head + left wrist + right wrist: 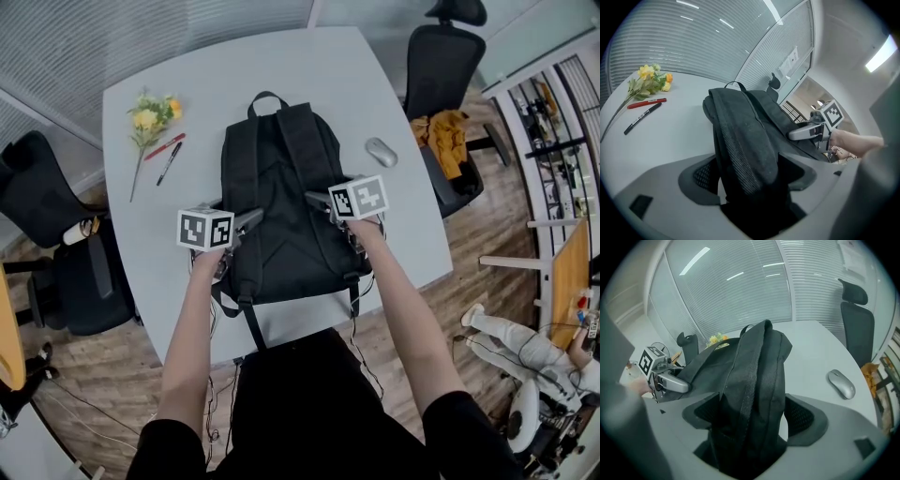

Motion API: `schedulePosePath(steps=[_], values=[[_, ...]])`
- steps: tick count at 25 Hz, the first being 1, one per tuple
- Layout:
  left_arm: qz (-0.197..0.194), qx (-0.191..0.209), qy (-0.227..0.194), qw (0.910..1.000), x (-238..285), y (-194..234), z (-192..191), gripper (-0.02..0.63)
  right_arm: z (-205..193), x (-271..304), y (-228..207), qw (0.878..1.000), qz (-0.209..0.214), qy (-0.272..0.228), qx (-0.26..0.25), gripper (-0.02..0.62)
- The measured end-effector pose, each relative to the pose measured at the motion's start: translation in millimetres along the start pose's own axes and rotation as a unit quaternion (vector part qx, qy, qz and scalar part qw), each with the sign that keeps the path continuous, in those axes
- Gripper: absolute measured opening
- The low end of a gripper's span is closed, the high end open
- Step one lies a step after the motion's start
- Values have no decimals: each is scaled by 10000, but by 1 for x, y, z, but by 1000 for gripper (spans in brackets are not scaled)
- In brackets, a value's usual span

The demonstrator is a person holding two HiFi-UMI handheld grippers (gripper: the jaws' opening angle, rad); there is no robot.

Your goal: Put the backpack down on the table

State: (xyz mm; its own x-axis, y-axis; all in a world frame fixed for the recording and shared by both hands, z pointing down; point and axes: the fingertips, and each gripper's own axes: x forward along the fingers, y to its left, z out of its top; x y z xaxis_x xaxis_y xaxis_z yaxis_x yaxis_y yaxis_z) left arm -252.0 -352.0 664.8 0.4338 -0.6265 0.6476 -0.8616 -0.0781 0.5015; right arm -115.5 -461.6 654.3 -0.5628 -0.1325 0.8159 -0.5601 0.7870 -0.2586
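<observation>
A black backpack (281, 206) lies flat on the grey table (394, 244), straps up and top handle pointing away from me. My left gripper (246, 221) sits at its left side and my right gripper (321, 199) at its right side. In the left gripper view the jaws (747, 180) stand wide with a shoulder strap (745, 140) rising loosely between them, and a sliver of table shows beside one pad. In the right gripper view the jaws (752, 420) are likewise wide around the other strap (754, 376), with gaps at both pads.
Yellow flowers (150, 117) and two pens (166, 155) lie at the table's far left. A grey mouse (381, 151) rests right of the backpack. An office chair (441, 66) with an orange garment (445, 136) stands at the right, and black chairs (56, 253) at the left.
</observation>
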Motion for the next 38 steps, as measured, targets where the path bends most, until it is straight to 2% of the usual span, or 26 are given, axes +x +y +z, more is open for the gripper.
schedulePosePath(steps=[4,7,14,20,27,32,38], values=[[168,261,74,9995,-4,-5,1,353,2,-3,1,9999,65,-90,27,439],[301,420,96,9986,-8,-9,5,371,10,-14,-3,9992,43,-375,91,439],[658,399,-108,9970,-41,-9,6,376,7,-40,-1,9977,-196,-636,-137,482],[784,444,-322,9954,-68,-29,5,374,5,-63,9,9953,-220,-891,-323,494],[736,744,-897,9905,-100,-89,7,374,4,-109,41,9855,-116,-1537,-706,472],[682,810,-1200,9871,-116,-134,-11,373,-19,-144,77,9762,-42,-1882,-1075,459],[575,975,-1378,9840,-126,-193,-39,370,-56,-186,107,9683,199,-2218,-1136,428]])
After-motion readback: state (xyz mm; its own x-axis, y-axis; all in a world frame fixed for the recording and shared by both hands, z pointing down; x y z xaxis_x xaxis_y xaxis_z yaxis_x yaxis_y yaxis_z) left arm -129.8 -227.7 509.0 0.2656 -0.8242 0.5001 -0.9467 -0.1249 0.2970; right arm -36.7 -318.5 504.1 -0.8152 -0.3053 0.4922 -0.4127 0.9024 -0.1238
